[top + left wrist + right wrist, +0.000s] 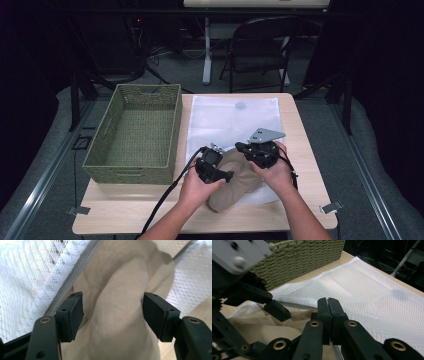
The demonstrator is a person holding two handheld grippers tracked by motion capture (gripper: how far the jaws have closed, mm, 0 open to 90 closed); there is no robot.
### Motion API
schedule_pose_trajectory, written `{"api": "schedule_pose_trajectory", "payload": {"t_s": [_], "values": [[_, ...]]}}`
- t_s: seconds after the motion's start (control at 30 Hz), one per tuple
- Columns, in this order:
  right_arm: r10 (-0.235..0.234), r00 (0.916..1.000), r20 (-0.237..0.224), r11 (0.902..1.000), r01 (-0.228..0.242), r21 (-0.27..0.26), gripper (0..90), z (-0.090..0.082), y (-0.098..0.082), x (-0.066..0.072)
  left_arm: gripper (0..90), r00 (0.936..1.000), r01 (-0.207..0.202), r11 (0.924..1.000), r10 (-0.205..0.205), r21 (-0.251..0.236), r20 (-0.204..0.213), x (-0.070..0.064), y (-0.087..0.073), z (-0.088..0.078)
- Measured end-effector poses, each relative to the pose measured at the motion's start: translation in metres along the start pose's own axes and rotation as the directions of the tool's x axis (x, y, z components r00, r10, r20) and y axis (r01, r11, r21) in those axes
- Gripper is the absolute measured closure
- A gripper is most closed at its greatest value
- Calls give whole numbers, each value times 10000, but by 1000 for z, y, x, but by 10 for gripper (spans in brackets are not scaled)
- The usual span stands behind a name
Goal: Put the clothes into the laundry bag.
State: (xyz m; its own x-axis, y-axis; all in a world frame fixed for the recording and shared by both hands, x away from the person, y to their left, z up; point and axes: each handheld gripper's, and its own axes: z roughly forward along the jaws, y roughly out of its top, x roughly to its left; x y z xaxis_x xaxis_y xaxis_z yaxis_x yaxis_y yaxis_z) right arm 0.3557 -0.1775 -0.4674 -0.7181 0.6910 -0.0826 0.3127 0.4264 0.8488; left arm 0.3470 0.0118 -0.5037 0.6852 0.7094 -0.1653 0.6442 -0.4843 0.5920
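Left gripper [112,312] jaws gape around the beige cap [120,315]; right gripper [328,302] jaws pinch the mesh bag [362,290].

In the high view the light falls from above onto the table [300,210], leaving the white mesh bag [232,117] bright and nearly washed out at the far side, while the room on the left and right sinks into near-black and the whole picture is soft and grainy. In the left gripper view the light is even and warm: the beige cloth [120,315] shows gentle fold shadows, and the mesh at the top left glares and blurs. The right gripper view is sharper in the middle, with the grey plate at the near left out of focus and a dark far background.
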Motion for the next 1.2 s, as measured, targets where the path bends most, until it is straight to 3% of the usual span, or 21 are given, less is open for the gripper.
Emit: {"api": "schedule_pose_trajectory", "payload": {"t_s": [0.3, 0.63, 1.2], "values": [[30, 10000, -27, 10000, -30, -36, 892, 0, 0, 0, 294, 9985, -549, 9985, 549, 78, 15, -10, -11, -12], [-38, 10000, -27, 10000, 38, -6, 892, -1, 0, 0, 295, 9987, -490, 9978, 485, 442, 127, -5, -26, -6], [-13, 10000, -72, 10000, 12, -50, 892, -1, -1, 1, 319, 9988, -482, 9984, 480, 292, 86, -2, -38, 8]]}}
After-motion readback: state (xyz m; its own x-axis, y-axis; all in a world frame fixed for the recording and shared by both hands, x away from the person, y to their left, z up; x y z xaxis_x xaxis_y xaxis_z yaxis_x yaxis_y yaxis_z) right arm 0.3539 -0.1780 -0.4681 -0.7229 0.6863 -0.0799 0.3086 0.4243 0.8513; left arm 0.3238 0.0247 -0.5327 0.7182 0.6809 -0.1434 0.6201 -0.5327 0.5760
